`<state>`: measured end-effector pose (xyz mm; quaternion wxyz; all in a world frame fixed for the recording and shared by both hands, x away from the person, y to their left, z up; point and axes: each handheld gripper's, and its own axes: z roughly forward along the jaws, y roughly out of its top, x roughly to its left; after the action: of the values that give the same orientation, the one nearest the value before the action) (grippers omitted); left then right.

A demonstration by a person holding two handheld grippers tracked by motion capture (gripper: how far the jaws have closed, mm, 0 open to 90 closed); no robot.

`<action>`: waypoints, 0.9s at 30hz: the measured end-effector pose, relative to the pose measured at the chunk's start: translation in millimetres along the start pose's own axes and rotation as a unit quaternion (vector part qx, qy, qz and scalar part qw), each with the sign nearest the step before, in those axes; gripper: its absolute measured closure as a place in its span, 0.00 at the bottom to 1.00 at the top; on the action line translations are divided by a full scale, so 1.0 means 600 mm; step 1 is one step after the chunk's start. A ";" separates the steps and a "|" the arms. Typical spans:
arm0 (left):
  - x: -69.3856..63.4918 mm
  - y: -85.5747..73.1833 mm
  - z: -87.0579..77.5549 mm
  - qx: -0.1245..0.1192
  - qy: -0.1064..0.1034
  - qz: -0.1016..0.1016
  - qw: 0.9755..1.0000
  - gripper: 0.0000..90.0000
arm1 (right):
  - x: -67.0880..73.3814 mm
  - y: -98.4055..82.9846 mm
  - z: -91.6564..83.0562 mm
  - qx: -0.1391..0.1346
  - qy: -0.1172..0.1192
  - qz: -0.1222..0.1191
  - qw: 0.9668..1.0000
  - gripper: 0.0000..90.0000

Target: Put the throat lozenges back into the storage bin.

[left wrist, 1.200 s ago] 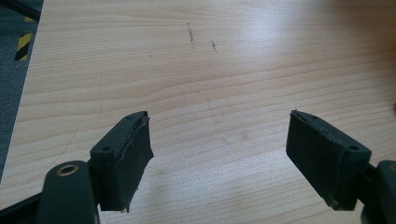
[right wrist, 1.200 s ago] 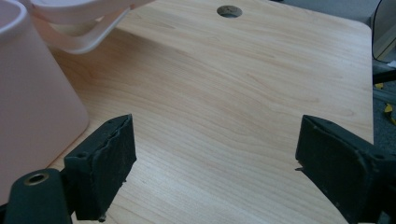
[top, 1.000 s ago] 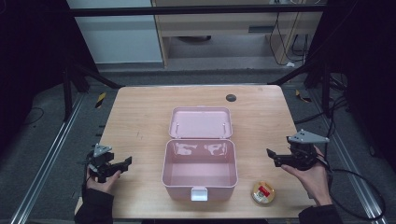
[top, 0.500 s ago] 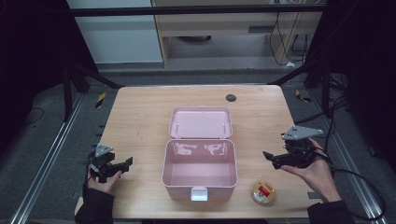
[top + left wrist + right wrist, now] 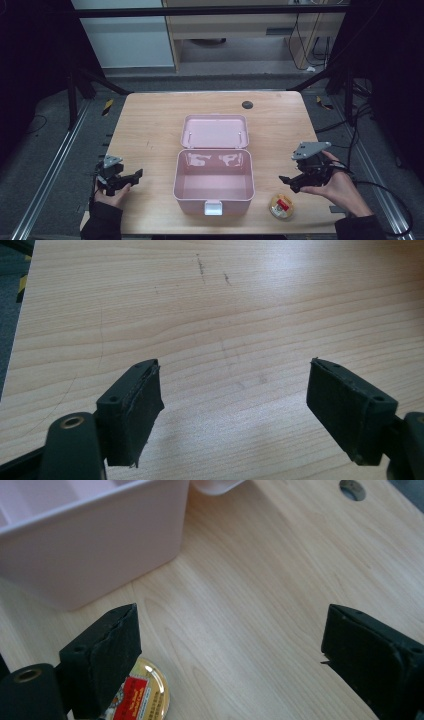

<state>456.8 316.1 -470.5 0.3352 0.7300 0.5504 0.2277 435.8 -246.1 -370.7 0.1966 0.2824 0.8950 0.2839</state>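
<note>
While an open pink box (image 5: 214, 170) sits mid-worktop (image 5: 150, 125), both claws gape wide and empty, the left claw (image 5: 131, 176) over bare wood, the right claw (image 5: 290, 181) just above a gold-lidded jar (image 5: 281, 206).

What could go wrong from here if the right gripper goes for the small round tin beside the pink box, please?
The round tin lies flat and low near the table's front edge, so a nudge from the open right gripper might slide it off. In the right gripper view, one jaw already overlaps the tin; closing now would likely miss. The open pink box stands close, leaving little room on that side.
</note>
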 end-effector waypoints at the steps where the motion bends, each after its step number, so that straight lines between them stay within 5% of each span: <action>1: 0.000 0.000 0.000 0.000 0.001 0.000 1.000 0.23 | 0.002 0.000 0.002 0.004 0.003 -0.007 1.000 0.10; 15: -0.001 -0.001 0.002 0.005 0.002 0.004 1.000 0.23 | 0.026 -0.002 0.010 0.049 0.044 -0.062 0.996 0.11; 27: -0.002 0.000 0.003 0.006 0.000 0.006 1.000 0.23 | 0.046 -0.016 0.030 0.099 0.089 -0.107 0.985 0.11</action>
<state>457.5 314.5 -471.9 0.3293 0.7350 0.5477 0.2265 419.9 -228.3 -395.5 0.1168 0.1767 0.9577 0.1946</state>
